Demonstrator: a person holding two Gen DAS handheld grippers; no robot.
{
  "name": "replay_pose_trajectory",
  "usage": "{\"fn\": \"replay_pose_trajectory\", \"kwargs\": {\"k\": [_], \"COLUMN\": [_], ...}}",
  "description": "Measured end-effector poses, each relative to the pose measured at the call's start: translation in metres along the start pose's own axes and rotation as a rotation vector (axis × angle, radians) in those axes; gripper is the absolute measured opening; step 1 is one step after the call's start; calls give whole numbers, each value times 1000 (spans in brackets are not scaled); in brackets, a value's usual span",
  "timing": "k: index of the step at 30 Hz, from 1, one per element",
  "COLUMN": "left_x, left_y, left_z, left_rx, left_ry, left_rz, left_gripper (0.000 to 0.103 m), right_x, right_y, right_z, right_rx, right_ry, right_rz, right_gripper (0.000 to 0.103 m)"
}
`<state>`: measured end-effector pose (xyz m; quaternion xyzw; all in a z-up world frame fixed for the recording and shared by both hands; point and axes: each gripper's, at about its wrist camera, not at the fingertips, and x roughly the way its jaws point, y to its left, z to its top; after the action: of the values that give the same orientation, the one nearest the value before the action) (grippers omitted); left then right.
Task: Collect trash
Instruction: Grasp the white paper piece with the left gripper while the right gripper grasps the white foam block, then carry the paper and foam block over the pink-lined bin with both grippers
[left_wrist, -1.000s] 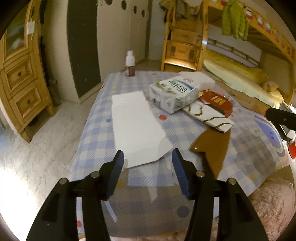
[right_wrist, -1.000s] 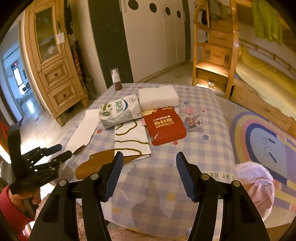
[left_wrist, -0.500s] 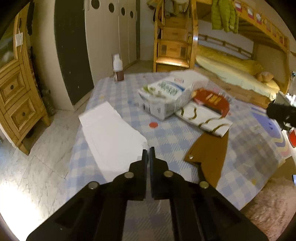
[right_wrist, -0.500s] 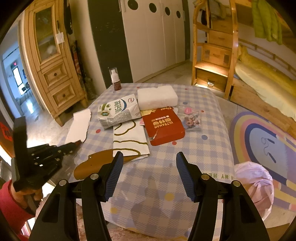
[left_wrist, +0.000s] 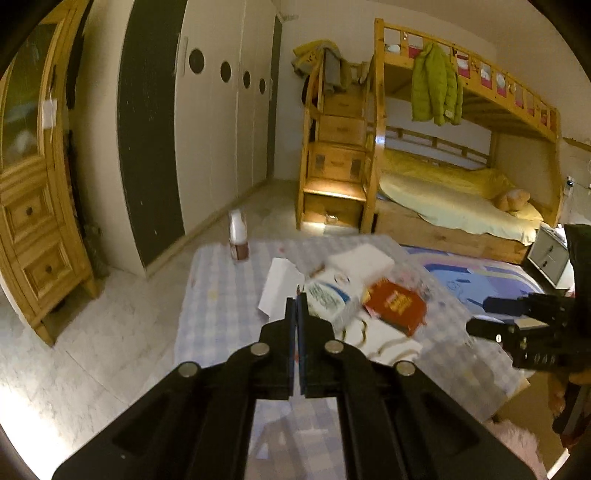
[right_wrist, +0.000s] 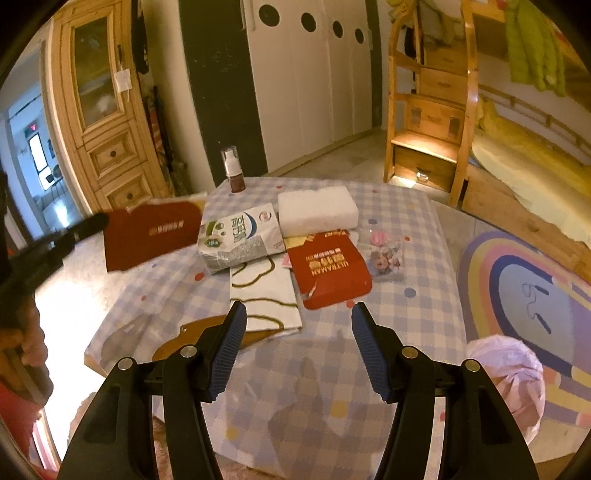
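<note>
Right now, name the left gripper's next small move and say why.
Probably swing the sheet across toward the pink bag on the floor. The left gripper is shut on the sheet, which is lifted off the table. The bag looks like the trash spot. The right gripper is open and holds nothing.

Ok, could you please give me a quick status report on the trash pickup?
Left gripper shut on paper sheet, held clear of table. Right gripper open, empty, over table. Milk carton, red packet not yet collected. Nothing in the way.
</note>
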<state>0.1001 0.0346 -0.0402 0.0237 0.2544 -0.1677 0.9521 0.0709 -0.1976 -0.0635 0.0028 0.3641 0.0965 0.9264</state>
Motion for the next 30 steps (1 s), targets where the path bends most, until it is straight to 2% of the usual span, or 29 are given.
{"fn": "replay_pose_trajectory", "kwargs": {"k": [4,9,14,16,18,23,30], "left_x": [9,19,39,48,53,72,99], "left_y": [4,9,8,5,4,-3,-5], "left_z": [8,8,7,10,13,19,16], "left_rx": [-14,-19,-6,8,26,65,78], "left_ry": [-19,-26,-11,-10,-13,-16,22], "left_rz": [33,40,47,54,60,91,95], "left_gripper": [0,0,0,0,0,0,0], "right_x": [16,42,69,81,93,122,161], "right_y": [-6,-21,-38,-44,-51,-62,-76], "right_z": [12,19,34,47,58,82,88], "right_rx": [-5,-2,22,23,31,39,67], "right_ry": [3,25,34,24,24,22,100], "right_rz": [-19,-61,-52,-55,-45,-16,21], "right_gripper": [62,62,60,46,38,39,40]}}
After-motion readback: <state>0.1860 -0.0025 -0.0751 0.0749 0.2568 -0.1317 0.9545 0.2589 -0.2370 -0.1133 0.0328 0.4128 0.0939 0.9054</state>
